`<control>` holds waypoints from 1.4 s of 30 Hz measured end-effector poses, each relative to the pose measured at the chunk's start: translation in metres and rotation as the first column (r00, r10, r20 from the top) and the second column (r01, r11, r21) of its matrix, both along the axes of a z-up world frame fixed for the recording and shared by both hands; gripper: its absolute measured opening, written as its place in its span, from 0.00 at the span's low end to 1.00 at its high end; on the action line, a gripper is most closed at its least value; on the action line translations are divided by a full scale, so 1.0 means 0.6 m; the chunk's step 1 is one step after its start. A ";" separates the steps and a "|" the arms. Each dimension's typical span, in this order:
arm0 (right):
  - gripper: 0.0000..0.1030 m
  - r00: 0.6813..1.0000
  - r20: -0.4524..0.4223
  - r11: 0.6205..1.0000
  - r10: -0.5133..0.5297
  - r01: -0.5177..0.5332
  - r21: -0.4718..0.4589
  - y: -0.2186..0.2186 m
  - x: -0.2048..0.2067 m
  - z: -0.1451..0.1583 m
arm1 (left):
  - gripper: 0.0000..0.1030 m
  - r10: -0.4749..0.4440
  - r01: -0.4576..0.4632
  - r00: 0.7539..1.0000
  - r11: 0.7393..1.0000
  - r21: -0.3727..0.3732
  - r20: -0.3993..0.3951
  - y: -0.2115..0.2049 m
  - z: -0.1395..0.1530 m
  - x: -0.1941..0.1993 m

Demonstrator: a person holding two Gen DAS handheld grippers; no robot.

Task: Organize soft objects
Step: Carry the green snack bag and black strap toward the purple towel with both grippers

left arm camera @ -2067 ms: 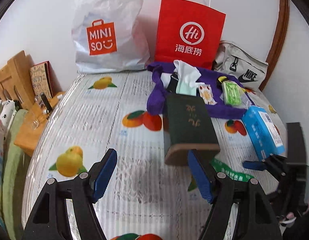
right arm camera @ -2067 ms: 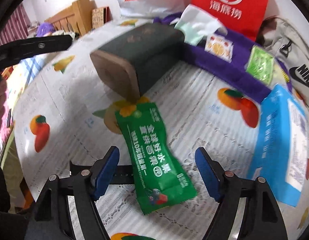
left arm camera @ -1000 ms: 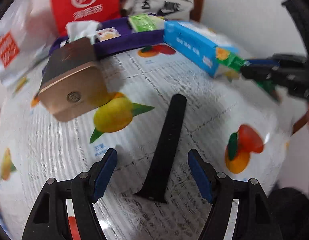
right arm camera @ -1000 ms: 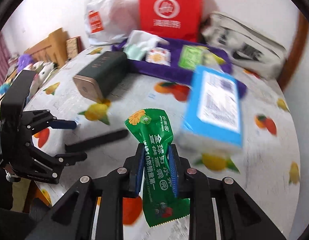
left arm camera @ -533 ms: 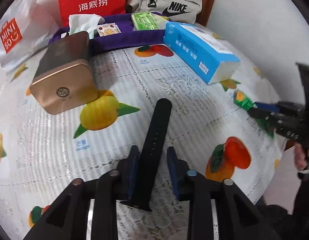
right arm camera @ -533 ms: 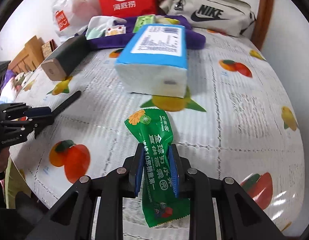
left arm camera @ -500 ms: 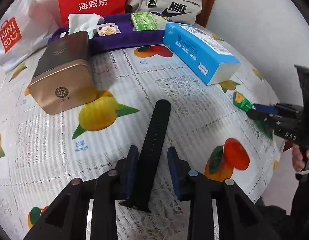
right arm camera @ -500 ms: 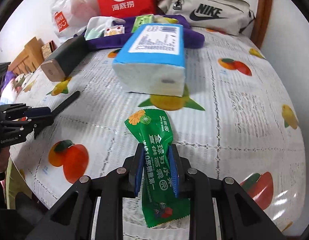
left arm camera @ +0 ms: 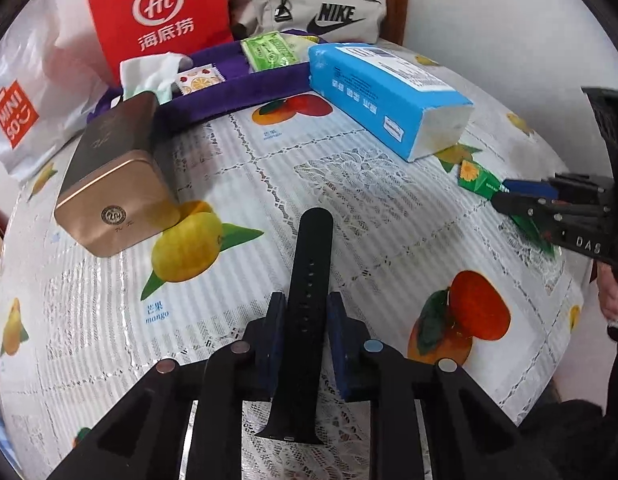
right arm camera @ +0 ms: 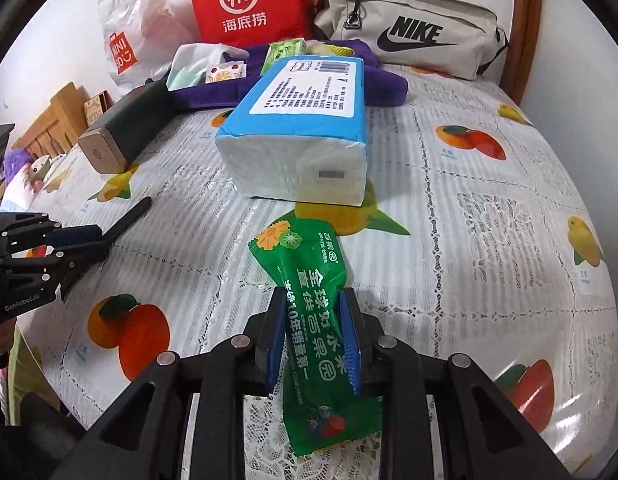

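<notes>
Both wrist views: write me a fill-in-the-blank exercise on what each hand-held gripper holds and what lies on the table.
1. The left hand-held gripper is shut on a black ____.
2. The right hand-held gripper is shut on a snack packet whose colour is ____.
3. The logo on the beige bag at the back reads ____.
4. The tissue pack lying on the tablecloth has a ____ wrapper.

Missing words: strap; green; NIKE; blue

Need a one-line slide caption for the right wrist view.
Right gripper clamps a green snack packet above the fruit-print tablecloth, facing a blue tissue pack.
</notes>
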State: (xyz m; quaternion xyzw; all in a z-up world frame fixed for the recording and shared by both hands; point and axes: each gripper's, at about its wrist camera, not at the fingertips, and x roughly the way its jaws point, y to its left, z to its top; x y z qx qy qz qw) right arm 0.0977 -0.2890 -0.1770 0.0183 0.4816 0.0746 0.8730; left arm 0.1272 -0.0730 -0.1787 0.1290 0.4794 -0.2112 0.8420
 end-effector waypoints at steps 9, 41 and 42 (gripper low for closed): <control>0.22 0.998 0.040 0.998 0.057 -0.057 -0.004 0.014 -0.007 0.051 | 0.19 0.105 -0.103 0.994 0.992 -0.077 0.020 0.036 0.041 -0.002; 0.22 0.967 0.195 0.986 0.164 -0.162 -0.030 0.066 0.169 0.193 | 0.19 0.254 -0.233 0.959 0.960 -0.158 0.127 0.122 0.174 0.150; 0.22 0.967 0.197 0.987 0.163 -0.160 -0.030 0.066 0.178 0.194 | 0.19 0.255 -0.234 0.958 0.959 -0.158 0.129 0.122 0.176 0.158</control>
